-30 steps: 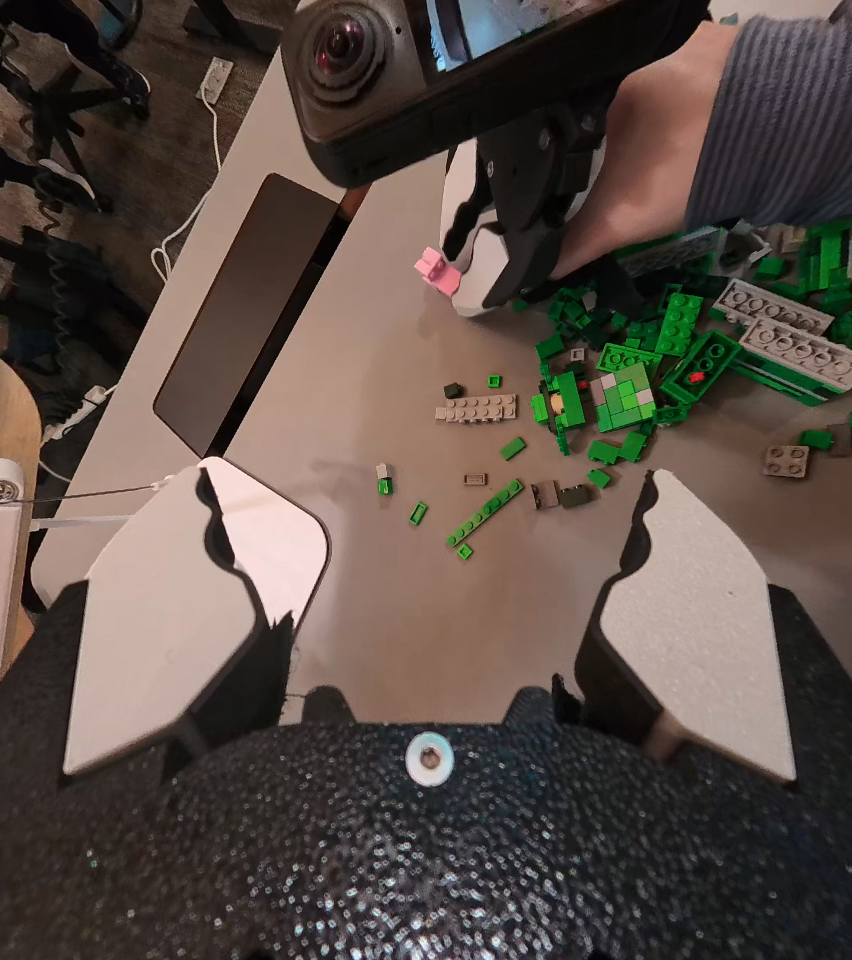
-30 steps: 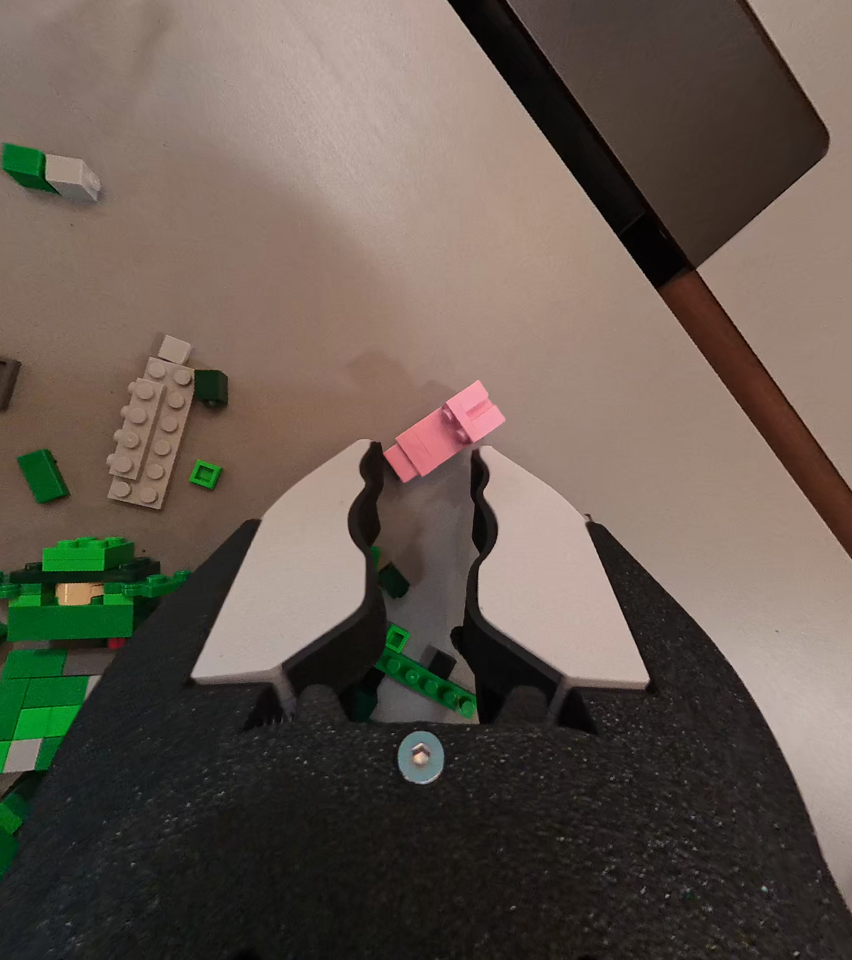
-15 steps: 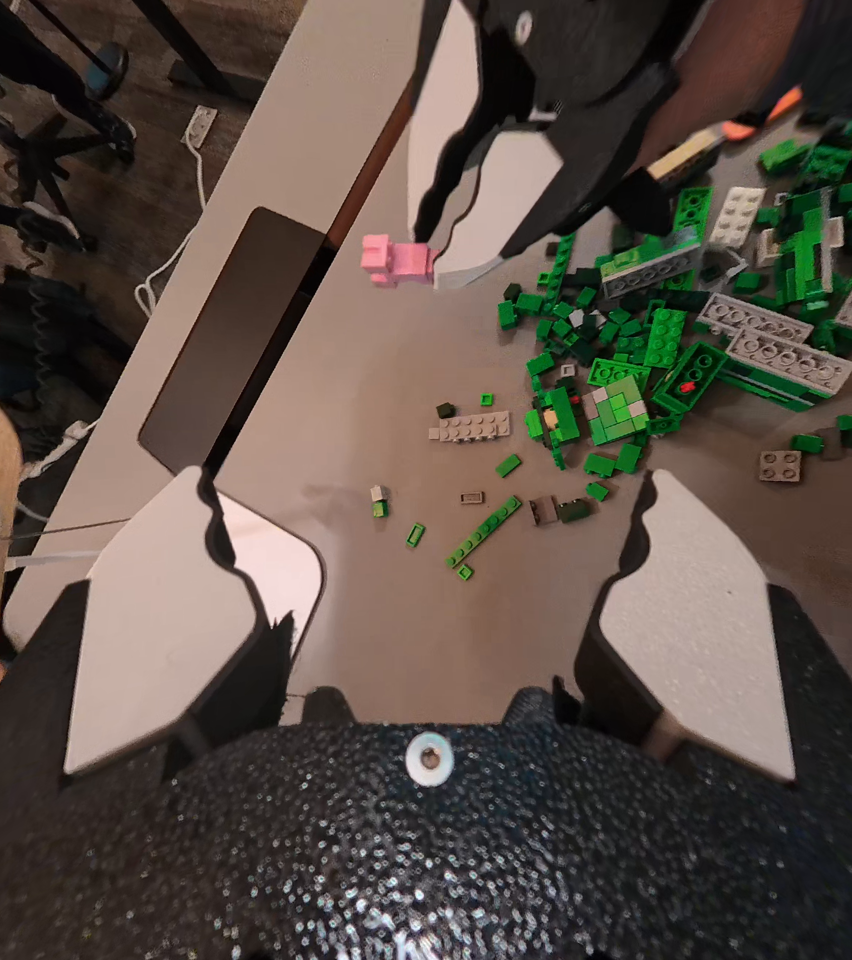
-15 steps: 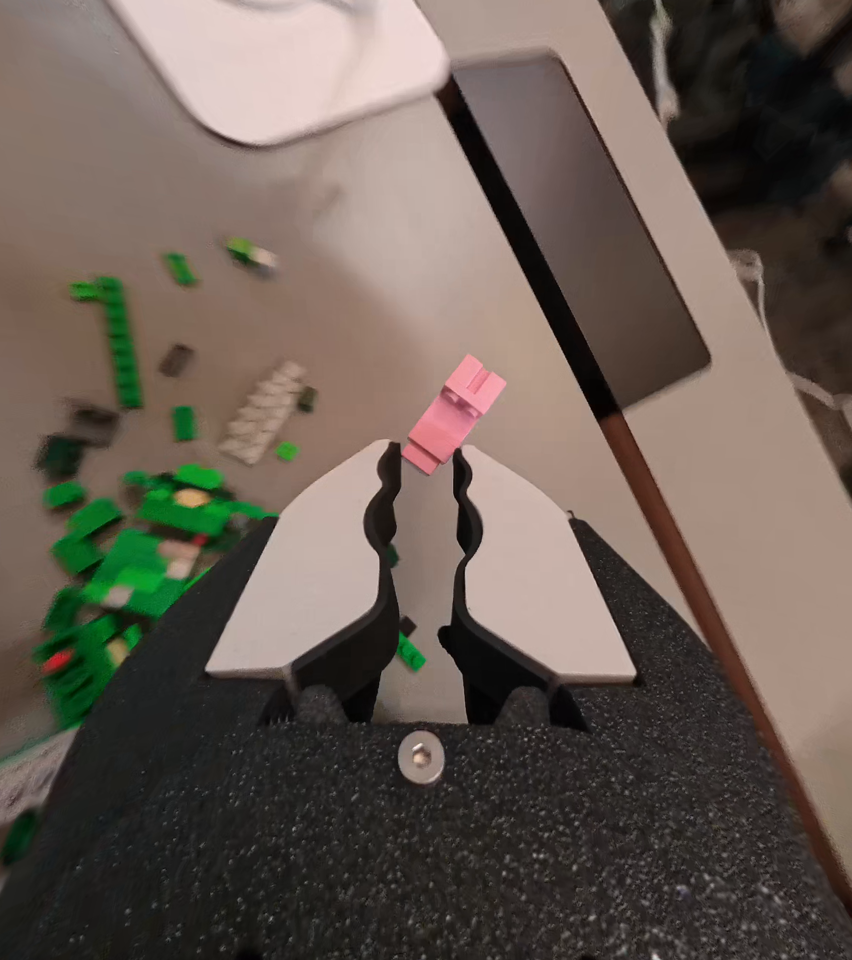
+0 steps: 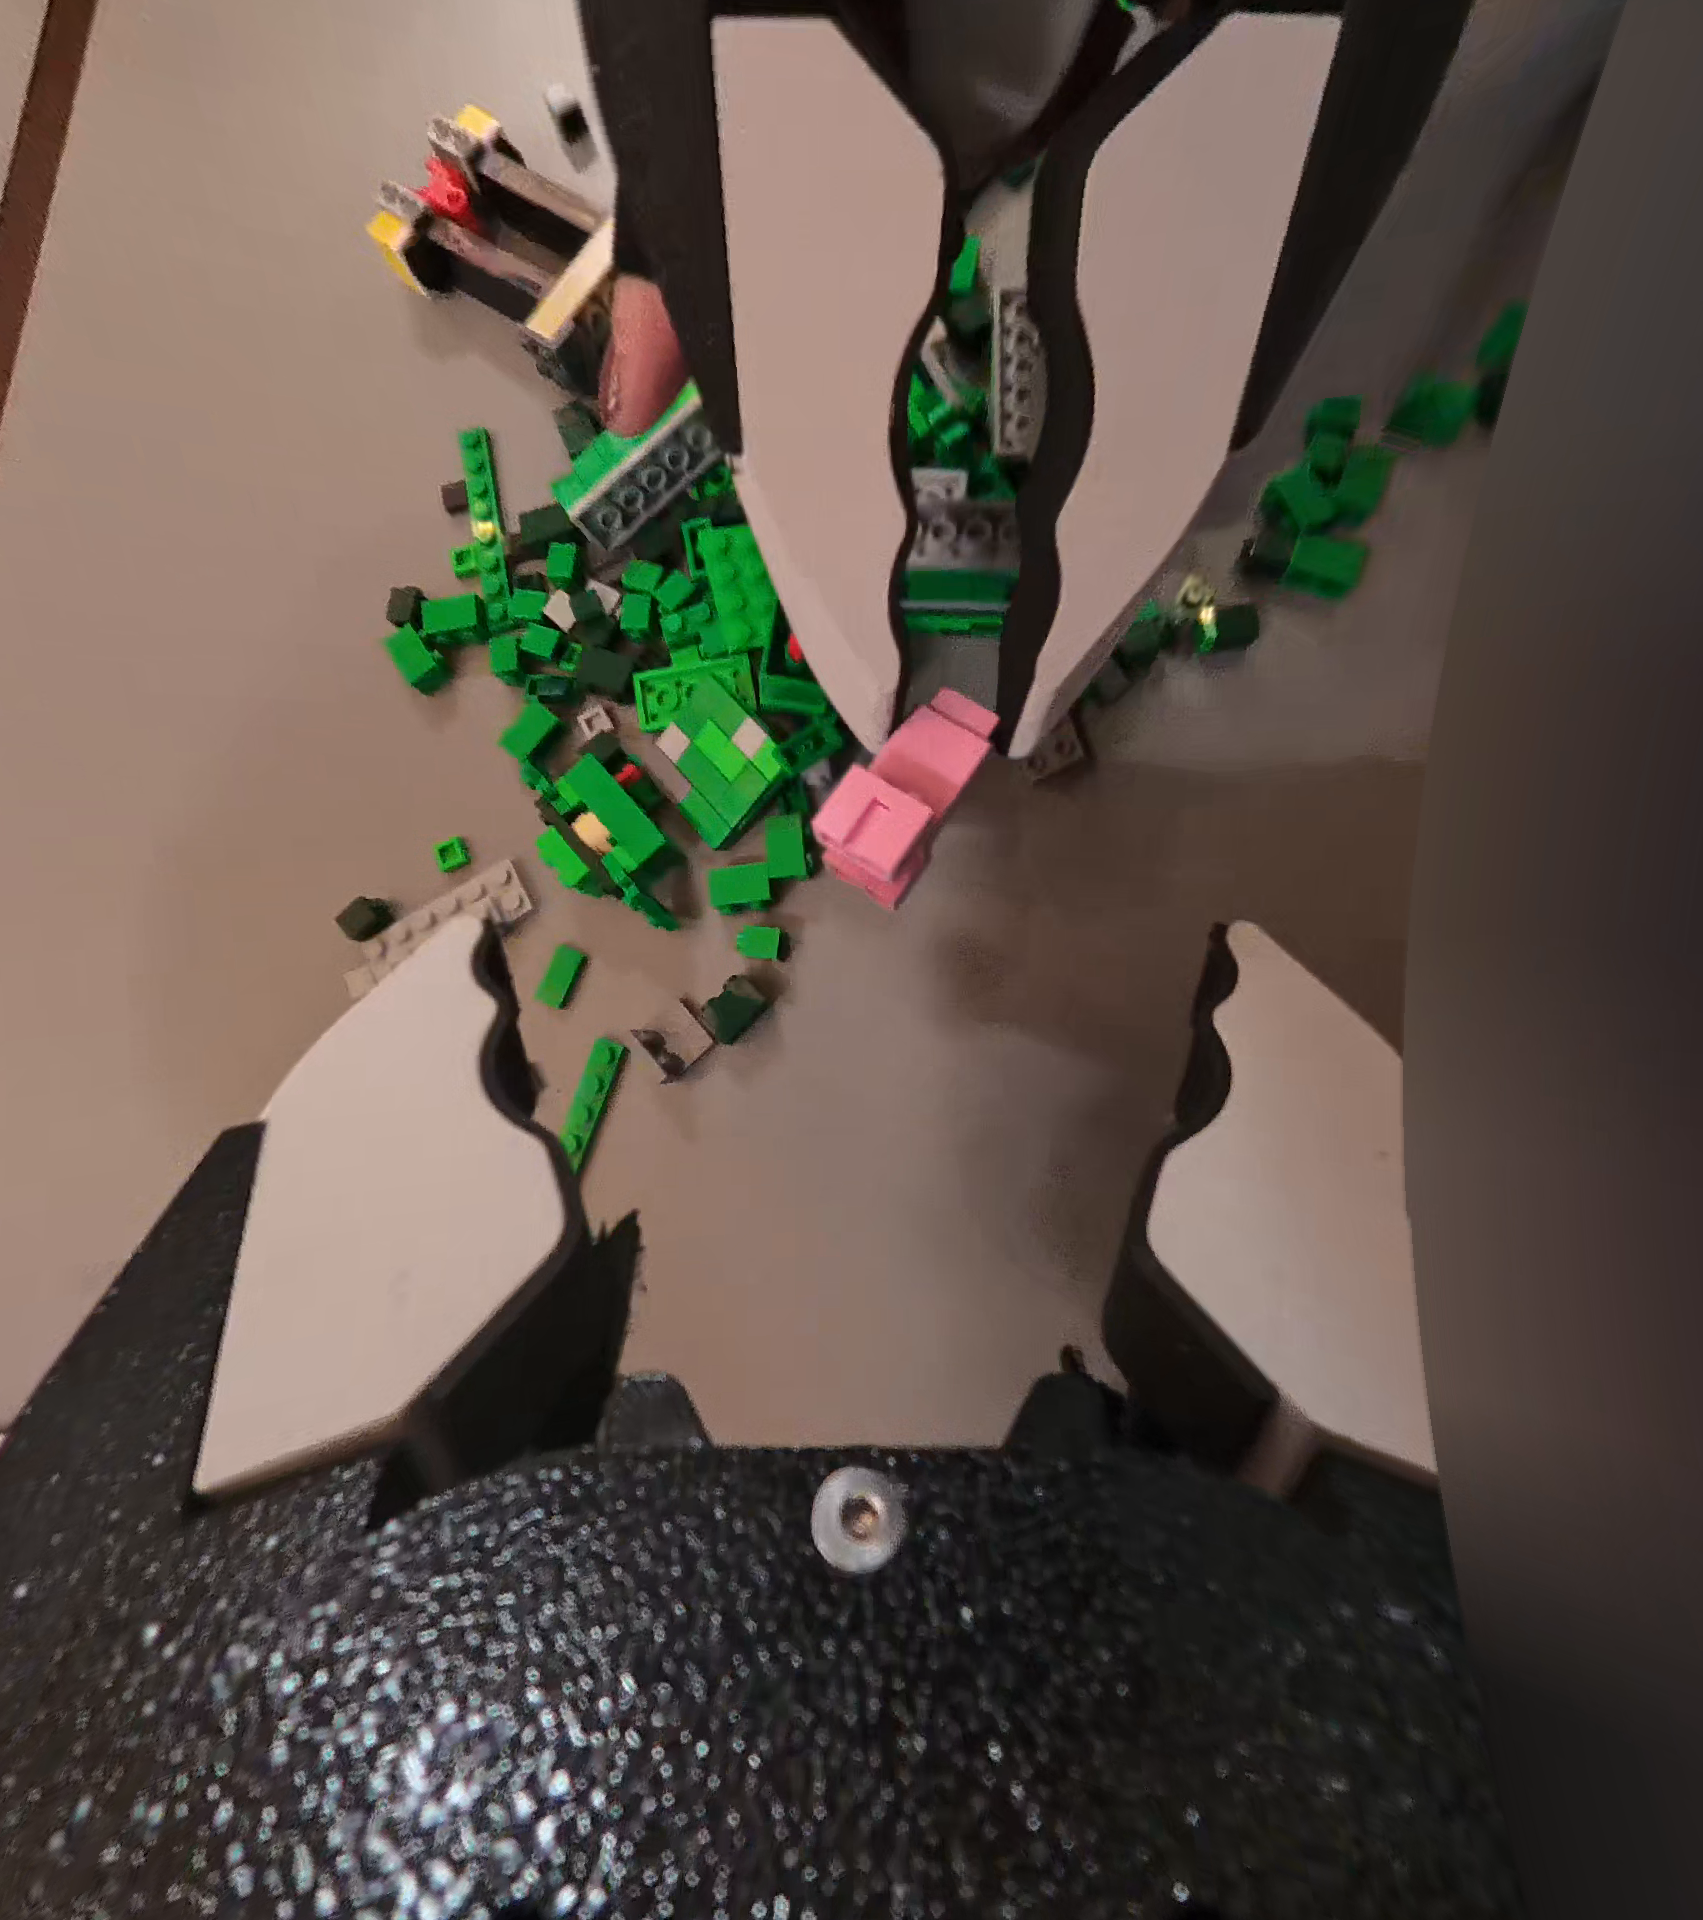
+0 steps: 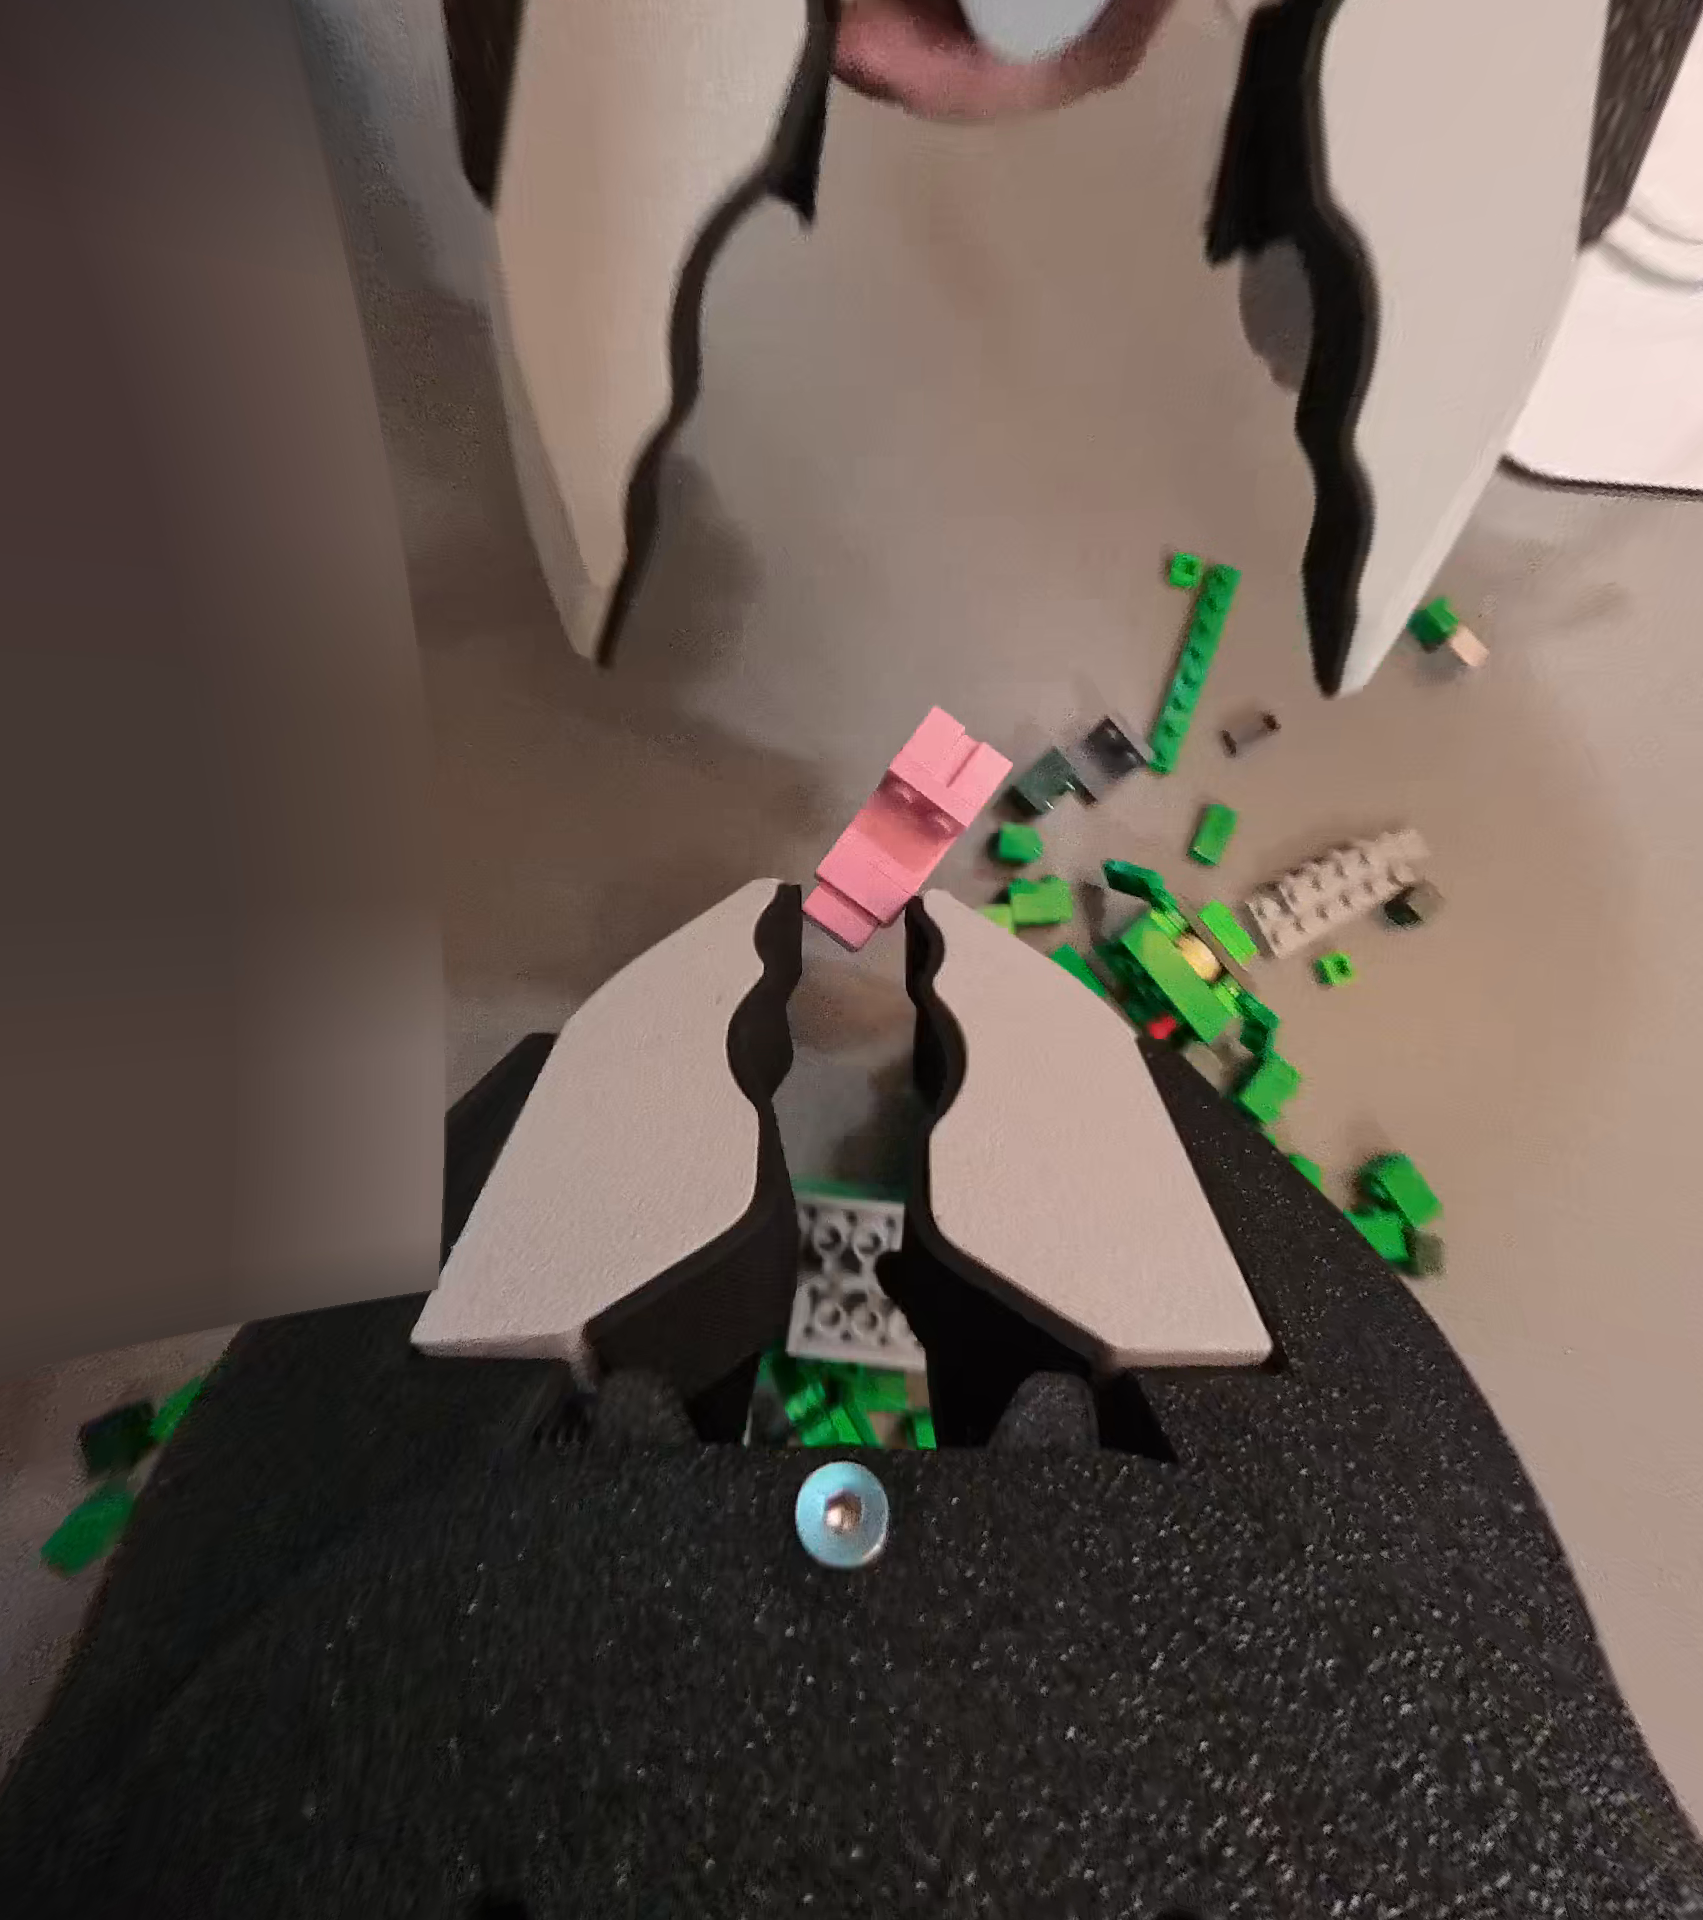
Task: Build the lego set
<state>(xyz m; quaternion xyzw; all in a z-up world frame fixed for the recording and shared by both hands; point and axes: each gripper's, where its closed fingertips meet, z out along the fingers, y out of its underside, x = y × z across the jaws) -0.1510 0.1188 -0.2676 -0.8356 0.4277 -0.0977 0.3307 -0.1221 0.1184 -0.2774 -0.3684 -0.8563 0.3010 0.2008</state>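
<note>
My right gripper pinches the pink lego piece by its tail end – long axis running toward one o'clock, free end aimed between my wide-open left gripper's fingers, just at twelve – above the table

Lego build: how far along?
Early. Done: a small green sub-build lies among the loose green bricks on the table. In hand: the right gripper pinches a pink assembly, facing the open, empty left gripper. Left: most bricks are unattached.
</note>
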